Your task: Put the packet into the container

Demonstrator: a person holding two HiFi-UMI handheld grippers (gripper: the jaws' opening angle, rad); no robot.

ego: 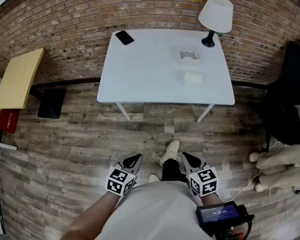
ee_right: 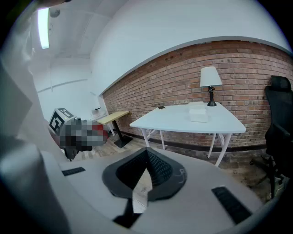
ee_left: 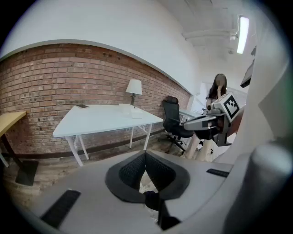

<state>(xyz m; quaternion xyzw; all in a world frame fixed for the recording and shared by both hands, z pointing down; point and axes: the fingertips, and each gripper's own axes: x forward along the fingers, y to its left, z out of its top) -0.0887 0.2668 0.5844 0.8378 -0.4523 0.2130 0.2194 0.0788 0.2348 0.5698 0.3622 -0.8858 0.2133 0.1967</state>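
Both hand-held grippers sit low in the middle of the head view, over the wood-plank floor (ego: 76, 149) and well apart from the table. The left gripper (ego: 135, 159) has its jaws pressed together with nothing between them; its own view shows the tips meeting. Same story for the right gripper (ego: 186, 157): tips touching, nothing pinched.

The thing I care about, the flat white rectangular packet (ego: 193, 78), lies on the white rectangular table (ego: 145, 81) in the upper middle of the frame. It's just below the small white square open container (ego: 189, 55), near it but not touching, and not inside it.

A table lamp with a white shade and black base (ego: 217, 14) stands at the table's upper right corner. A flat black phone-looking slab (ego: 124, 38) lies at its upper left corner. There's a black office chair (ego: 293, 90) at the right edge of the frame and a pale yellow wooden side table (ego: 19, 77) over on the left.
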